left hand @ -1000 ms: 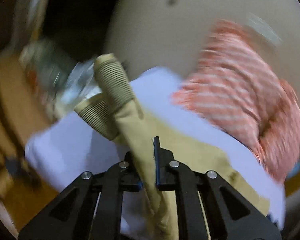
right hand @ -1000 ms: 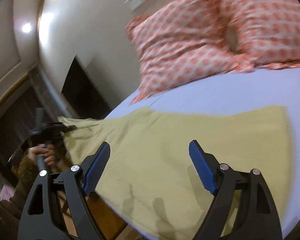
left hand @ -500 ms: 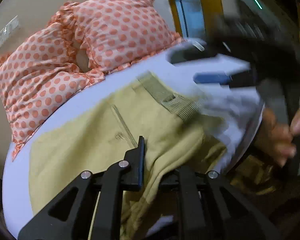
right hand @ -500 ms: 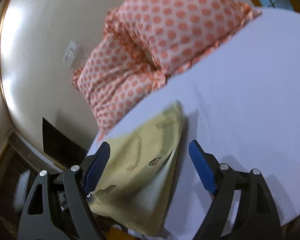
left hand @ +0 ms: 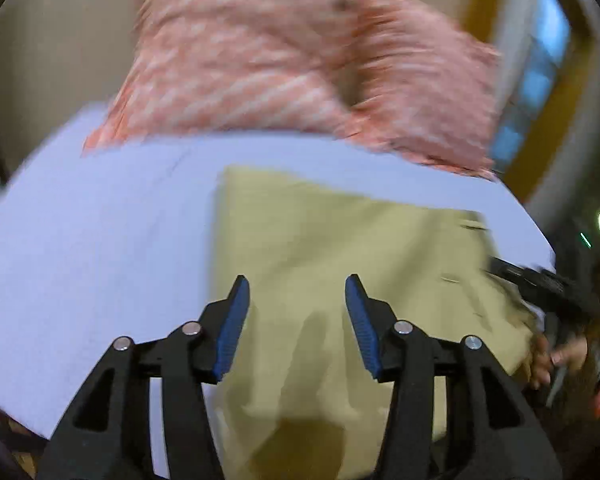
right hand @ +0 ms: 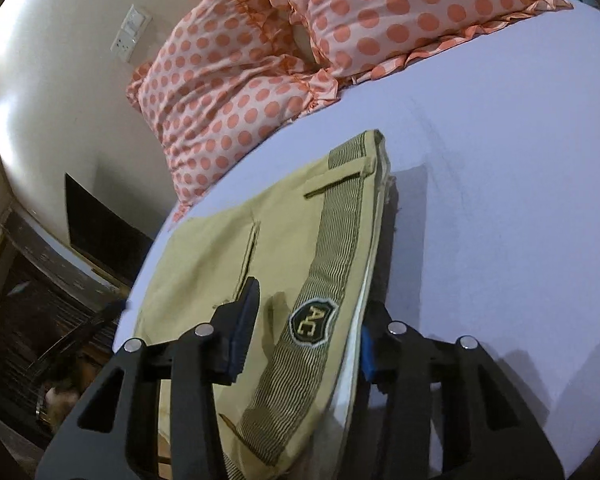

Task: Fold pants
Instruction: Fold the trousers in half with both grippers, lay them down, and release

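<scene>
Left gripper [left hand: 296, 308]: jaws spread wide, nothing between them, hovering over the khaki pants [left hand: 340, 264]. View blurred.

Right gripper [right hand: 306, 320]: jaws part-open around the waistband [right hand: 336, 264] edge, 1 finger above and 1 under the stacked layers; whether the pads actually pinch the cloth I cannot tell.

Pants lie on the white bed sheet [right hand: 520, 160], near its edge, below 2 dotted pillows [right hand: 260, 68]. Several layers show at the waistband, so at least 1 fold looks done. Judgement: midway; a final fold and smoothing likely remain.
</scene>
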`<state>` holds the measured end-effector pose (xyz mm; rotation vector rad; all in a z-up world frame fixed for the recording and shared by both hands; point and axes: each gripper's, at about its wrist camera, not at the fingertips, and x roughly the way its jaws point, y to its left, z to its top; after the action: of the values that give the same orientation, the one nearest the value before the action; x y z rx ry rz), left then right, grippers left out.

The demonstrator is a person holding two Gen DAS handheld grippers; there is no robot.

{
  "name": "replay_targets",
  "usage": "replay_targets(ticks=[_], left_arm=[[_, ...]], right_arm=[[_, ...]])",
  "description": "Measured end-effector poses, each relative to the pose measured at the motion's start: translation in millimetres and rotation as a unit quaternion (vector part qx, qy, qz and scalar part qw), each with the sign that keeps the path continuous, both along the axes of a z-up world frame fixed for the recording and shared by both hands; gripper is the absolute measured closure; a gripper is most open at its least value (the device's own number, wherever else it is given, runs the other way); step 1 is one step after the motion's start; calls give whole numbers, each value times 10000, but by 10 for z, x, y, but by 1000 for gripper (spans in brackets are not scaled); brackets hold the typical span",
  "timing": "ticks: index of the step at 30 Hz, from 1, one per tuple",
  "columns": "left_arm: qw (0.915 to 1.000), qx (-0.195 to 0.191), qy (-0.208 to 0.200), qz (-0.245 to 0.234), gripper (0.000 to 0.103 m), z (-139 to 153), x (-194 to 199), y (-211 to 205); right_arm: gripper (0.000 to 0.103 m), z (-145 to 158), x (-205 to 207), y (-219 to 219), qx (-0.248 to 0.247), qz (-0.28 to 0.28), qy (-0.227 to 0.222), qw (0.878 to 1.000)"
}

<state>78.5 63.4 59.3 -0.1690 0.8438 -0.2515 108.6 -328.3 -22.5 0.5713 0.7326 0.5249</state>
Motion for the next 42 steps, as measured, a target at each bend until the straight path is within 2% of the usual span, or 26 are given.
replay_targets(ticks=[4, 5, 8, 9, 11, 12, 13, 14, 16, 19, 22, 25, 27, 29, 30, 31, 32, 33, 34, 35, 37, 38, 40, 42], left_arm=[[9981, -120, 597, -26, 46, -231, 320, 99], [9963, -294, 801, -139, 45, -297, 390, 98], [9944, -535, 857, -317, 36, -311, 440, 92], [9929, -681, 894, -396, 37, -311, 453, 92], [9912, -805, 955, -437, 52, -315, 448, 97], [9910, -780, 1002, -430, 71, -338, 467, 98], [9893, -836, 1098, -480, 83, -343, 491, 97], [9887, -841, 1134, -496, 83, -357, 557, 67], [9903, -668, 1113, -503, 86, -303, 604, 11], [9954, -332, 737, -521, 91, -92, 800, -140], [9983, -79, 388, -427, 92, 74, 1149, -317], [9991, 327, 238, -122, 91, 19, 1607, -470], [9981, 422, 436, 60, 86, -87, 1815, -499], [9981, 275, 532, 137, 81, -107, 1852, -423], [9983, 306, 457, 210, 77, -69, 1812, -363], [9980, 421, 351, 321, 70, -27, 1760, -310], [9968, 604, 150, 505, 68, 47, 1668, -226], [9951, 707, -56, 681, 68, 128, 1556, -160], [9952, 618, -217, 723, 69, 202, 1438, -124], [9967, 436, -292, 615, 69, 253, 1339, -122], [9993, -59, -362, 72, 62, 303, 1164, -248], [9992, -157, -311, -190, 59, 280, 1132, -358], [9984, -219, -27, -525, 54, 167, 1154, -547], [9955, -161, 663, -656, 53, -123, 1322, -721]], right_arm=[[58, -9, 46, 35, 127, 333, -106, 9993], [58, -13, 58, 27, 184, 429, -103, 9989], [63, -40, 103, -43, 495, 649, 4, 9967], [66, -62, 129, -68, 641, 744, 63, 9951], [87, -156, 221, -75, 1083, 1039, 356, 9880], [87, -220, 255, -82, 1418, 1174, 498, 9816], [87, -245, 273, -82, 1650, 1279, 548, 9764], [87, -235, 278, -73, 1698, 1314, 566, 9750], [88, -131, 310, -65, 1604, 1330, 499, 9768], [88, 243, 456, -62, 1161, 1303, 178, 9845], [89, 558, 770, -50, 731, 1090, -78, 9913], [89, 658, 1135, -47, 237, 622, -57, 9978], [85, 573, 1385, -28, -360, 206, 168, 9990], [69, 418, 1526, -59, -898, -131, 590, 9941], [67, 398, 1508, -108, -998, -286, 624, 9926], [63, 420, 1433, -176, -1117, -514, 518, 9911], [59, 506, 1303, -257, -1352, -897, 253, 9864], [57, 576, 1191, -304, -1379, -1058, 33, 9848], [54, 633, 1097, -346, -1211, -1056, -170, 9869], [48, 702, 1014, -318, -864, -804, -338, 9924], [39, 730, 941, -171, -476, -188, -410, 9978], [34, 702, 927, -35, -460, 103, -348, 9983], [29, 602, 976, 161, -577, 375, -97, 9976], [27, 400, 1092, 260, -698, 301, 380, 9964]])
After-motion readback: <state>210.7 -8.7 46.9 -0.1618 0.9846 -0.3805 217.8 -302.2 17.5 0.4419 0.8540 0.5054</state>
